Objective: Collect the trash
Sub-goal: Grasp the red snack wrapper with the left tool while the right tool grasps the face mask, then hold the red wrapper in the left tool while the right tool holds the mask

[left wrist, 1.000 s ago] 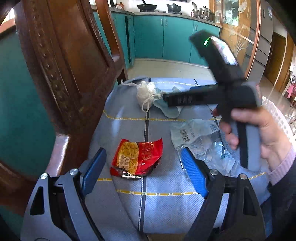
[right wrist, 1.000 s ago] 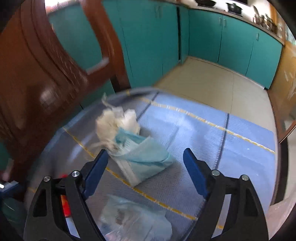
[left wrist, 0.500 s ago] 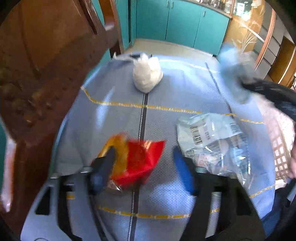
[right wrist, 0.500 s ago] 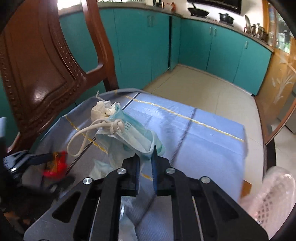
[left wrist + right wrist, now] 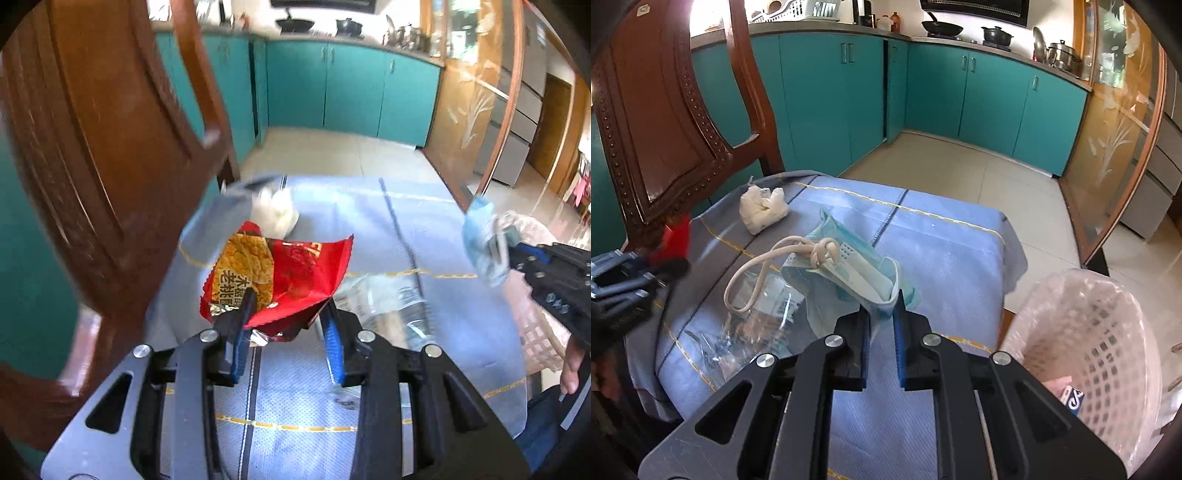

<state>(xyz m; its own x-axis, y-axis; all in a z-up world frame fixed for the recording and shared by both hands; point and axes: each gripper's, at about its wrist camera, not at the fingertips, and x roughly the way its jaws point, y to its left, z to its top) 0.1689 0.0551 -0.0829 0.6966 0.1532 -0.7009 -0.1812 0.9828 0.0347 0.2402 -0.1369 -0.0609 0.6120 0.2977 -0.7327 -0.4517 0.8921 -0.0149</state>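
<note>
The left gripper (image 5: 288, 317) has its jaws closing on a red foil snack wrapper (image 5: 291, 273). The wrapper is crinkled, with a silver inner lining and a yellow printed panel, and the blue pads press its lower edge; it is lifted clear of the cloth. The right gripper (image 5: 881, 314) is clamped tight on a pale blue face mask (image 5: 849, 273) of pleated, soft fabric. A knotted cream ear loop (image 5: 764, 273) hangs from the mask in a long oval.

Under both lies a blue woven cloth (image 5: 942, 251) with yellow stitched lines and dark seams. A crumpled white tissue wad (image 5: 762, 208) rests on it near the far left corner. A clear, wrinkled plastic bag (image 5: 757, 317) with a barcode label lies flat under the mask. A white lattice plastic basket (image 5: 1100, 332), lined with thin film, stands just beside the cloth's right edge. A carved, glossy wooden chair (image 5: 661, 147) stands at the left.
</note>
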